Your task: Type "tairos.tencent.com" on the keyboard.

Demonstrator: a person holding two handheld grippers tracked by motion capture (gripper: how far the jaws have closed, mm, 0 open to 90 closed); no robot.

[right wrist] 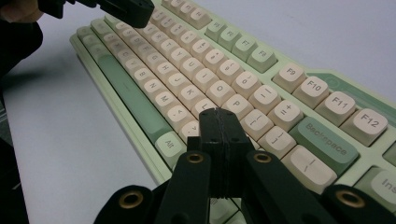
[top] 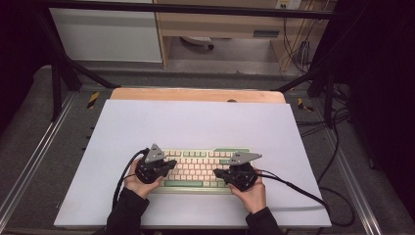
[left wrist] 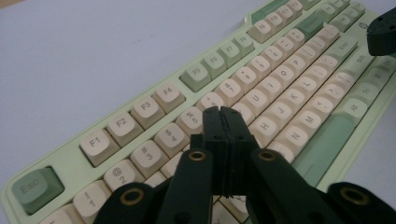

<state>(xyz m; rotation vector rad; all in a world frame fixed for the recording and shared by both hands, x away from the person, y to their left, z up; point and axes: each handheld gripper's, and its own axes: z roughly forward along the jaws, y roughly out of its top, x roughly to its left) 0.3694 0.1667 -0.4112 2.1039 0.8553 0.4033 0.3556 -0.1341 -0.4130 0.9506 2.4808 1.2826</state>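
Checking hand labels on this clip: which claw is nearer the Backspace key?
Right. The right claw, shut, hovers over the keys just beside the Backspace key. The left claw, also shut, is over the keyboard's left half, far from it.
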